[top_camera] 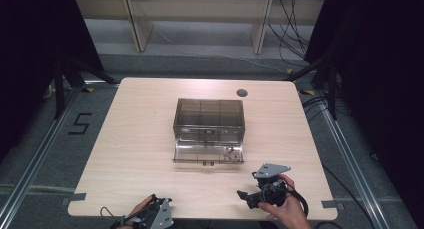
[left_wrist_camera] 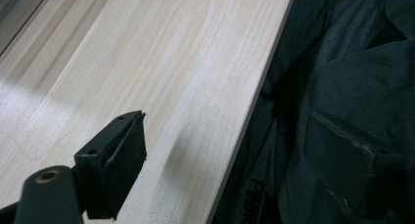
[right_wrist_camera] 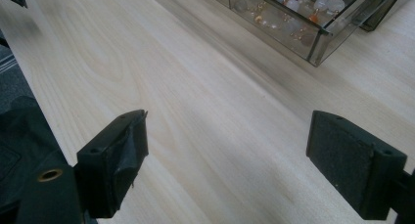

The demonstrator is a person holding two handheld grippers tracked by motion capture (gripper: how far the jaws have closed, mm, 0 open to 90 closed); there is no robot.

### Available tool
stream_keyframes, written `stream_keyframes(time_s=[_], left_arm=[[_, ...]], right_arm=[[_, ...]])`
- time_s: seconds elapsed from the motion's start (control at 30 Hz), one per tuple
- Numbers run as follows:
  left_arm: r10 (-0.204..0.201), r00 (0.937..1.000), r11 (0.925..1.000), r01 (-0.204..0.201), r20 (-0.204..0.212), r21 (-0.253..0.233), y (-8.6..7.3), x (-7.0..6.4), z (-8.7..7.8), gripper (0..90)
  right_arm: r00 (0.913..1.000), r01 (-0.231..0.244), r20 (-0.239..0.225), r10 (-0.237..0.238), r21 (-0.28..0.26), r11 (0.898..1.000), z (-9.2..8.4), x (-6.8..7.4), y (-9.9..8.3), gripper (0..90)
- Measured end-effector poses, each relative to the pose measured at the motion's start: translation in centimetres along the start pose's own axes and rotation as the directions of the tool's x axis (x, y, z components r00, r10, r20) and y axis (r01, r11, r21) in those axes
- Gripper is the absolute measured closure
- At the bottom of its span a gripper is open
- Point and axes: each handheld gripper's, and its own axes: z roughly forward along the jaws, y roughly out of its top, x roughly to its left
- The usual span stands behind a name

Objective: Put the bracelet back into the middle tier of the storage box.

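A smoky clear drawer box [top_camera: 208, 114] stands at the middle of the table. Its lower drawer [top_camera: 200, 154] is pulled out toward me, and small beads [top_camera: 231, 153] lie in its right end. In the right gripper view the drawer's corner [right_wrist_camera: 318, 50] and orange and pale beads [right_wrist_camera: 293, 6] sit at the top. My right gripper [top_camera: 246, 199] [right_wrist_camera: 240, 160] is held in a hand near the table's front, below and right of the drawer, jaws wide open and empty. My left gripper [top_camera: 159, 215] [left_wrist_camera: 235, 160] rests at the front edge, open and empty, one jaw over dark clothing.
The pale wooden table [top_camera: 140, 139] has a round cable hole [top_camera: 242, 93] at the back right. Its front edge [left_wrist_camera: 254, 106] runs right beside my dark clothing [left_wrist_camera: 352, 87]. Black curtains, cables and floor rails surround the table.
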Motion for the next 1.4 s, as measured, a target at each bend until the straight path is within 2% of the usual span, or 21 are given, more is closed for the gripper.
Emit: stream_keyframes(time_s=[0.1, 0.13, 0.17, 0.37, 0.43, 0.57, 0.6, 0.7, 0.73, 0.77, 0.93, 0.97, 1.0, 1.03, 1.1, 1.13, 1.2, 1.27, 1.3, 1.37, 1.4], left_arm=[[0.0, 1.0, 1.0, 0.0, -0.003, 0.003, 0.0, 0.0, -0.1, 15.9], [0.0, 1.0, 1.0, 0.0, -0.003, 0.003, 0.0, 0.1, -0.1, 15.9], [0.001, 1.0, 1.0, -0.001, -0.003, 0.003, 0.0, 0.1, -0.1, 15.8], [-0.001, 1.0, 1.0, 0.001, -0.004, -0.001, 0.0, 0.0, 0.0, 15.8], [0.0, 1.0, 1.0, 0.0, -0.005, 0.003, 0.0, 0.1, -0.1, 15.9], [0.0, 1.0, 1.0, 0.0, -0.005, 0.002, 0.0, 0.1, -0.1, 15.9], [-0.001, 1.0, 1.0, 0.001, -0.005, 0.002, 0.0, 0.1, -0.1, 15.9], [0.0, 1.0, 1.0, 0.0, -0.006, 0.002, 0.0, 0.1, -0.1, 15.8], [0.0, 1.0, 1.0, 0.0, -0.006, 0.002, 0.0, 0.1, -0.1, 15.9], [0.0, 1.0, 1.0, 0.0, -0.006, 0.002, 0.0, 0.1, -0.1, 15.8], [0.0, 1.0, 1.0, 0.0, -0.006, 0.002, 0.0, 0.1, -0.1, 15.9], [0.001, 1.0, 1.0, -0.001, -0.006, 0.004, 0.0, 0.1, 0.0, 15.8], [0.0, 1.0, 1.0, 0.0, -0.004, 0.0, 0.0, 0.1, 0.0, 15.8], [0.0, 1.0, 1.0, 0.0, -0.003, -0.001, 0.0, 0.1, 0.0, 15.9], [0.0, 1.0, 1.0, 0.0, -0.006, 0.003, 0.0, 0.1, -0.1, 15.8], [0.001, 1.0, 1.0, -0.001, -0.007, 0.003, 0.0, 0.1, -0.1, 15.8], [0.0, 1.0, 1.0, 0.0, -0.007, 0.003, 0.0, 0.1, -0.1, 15.8], [0.0, 1.0, 1.0, 0.0, -0.007, 0.002, 0.0, 0.0, 0.0, 15.7], [-0.001, 1.0, 1.0, 0.001, -0.005, -0.001, 0.0, 0.1, 0.0, 15.6], [0.0, 1.0, 1.0, 0.0, -0.009, 0.002, 0.0, 0.1, -0.1, 15.5], [0.0, 1.0, 1.0, 0.0, -0.009, 0.002, 0.0, 0.1, -0.1, 15.5]], right_arm=[[0.9999, 0.012, -0.009, -0.012, 0.008, 1.0, -0.2, -0.1, -0.1, 16.5], [1.0, 0.005, 0.001, -0.005, -0.022, 1.0, 0.0, -0.1, -0.2, 16.5], [1.0, 0.0, 0.006, 0.0, 0.011, 1.0, -0.4, -0.1, -0.2, 16.5], [1.0, -0.007, 0.007, 0.007, -0.013, 1.0, -0.7, -0.1, -0.8, 16.5], [0.9996, -0.029, 0.009, 0.029, 0.005, 1.0, -0.9, -0.1, -1.0, 16.5], [1.0, -0.007, 0.0, 0.007, -0.015, 1.0, -0.8, -0.2, -1.4, 16.5], [0.9993, -0.033, 0.016, 0.033, -0.01, 0.999, -1.0, -0.1, -1.6, 16.5], [0.9998, -0.022, 0.001, 0.022, 0.003, 1.0, -1.1, -0.2, -1.9, 16.5], [0.9994, -0.026, 0.022, 0.027, -0.012, 1.0, -1.1, -0.1, -2.0, 16.5], [0.999, -0.042, 0.013, 0.042, 0.015, 0.999, -1.3, 0.0, -2.1, 16.5], [0.9998, -0.006, 0.02, 0.006, 0.024, 1.0, -1.2, 0.1, -2.6, 16.4], [0.9996, -0.024, 0.015, 0.024, 0.012, 1.0, -1.1, 0.3, -2.7, 16.4], [0.9999, -0.013, 0.007, 0.013, 0.028, 1.0, -1.2, 0.3, -2.7, 16.4], [0.9998, -0.015, 0.015, 0.015, -0.003, 1.0, -0.9, 0.5, -3.0, 16.4], [0.9999, -0.002, 0.012, 0.001, 0.023, 1.0, -1.2, 0.4, -3.0, 16.4], [0.9996, -0.024, 0.017, 0.024, 0.035, 0.999, -1.3, 0.6, -3.0, 16.4], [0.9995, -0.016, 0.026, 0.016, 0.012, 1.0, -1.2, 0.7, -3.2, 16.4], [0.9997, -0.011, 0.02, 0.011, 0.028, 1.0, -1.3, 0.7, -3.2, 16.4], [0.9998, -0.008, 0.017, 0.008, -0.002, 1.0, -1.1, 0.8, -3.4, 16.4], [0.9996, -0.014, 0.024, 0.013, 0.031, 0.999, -1.5, 1.0, -3.5, 16.4], [0.9996, -0.007, 0.029, 0.007, 0.007, 1.0, -1.3, 1.0, -3.6, 16.4]])
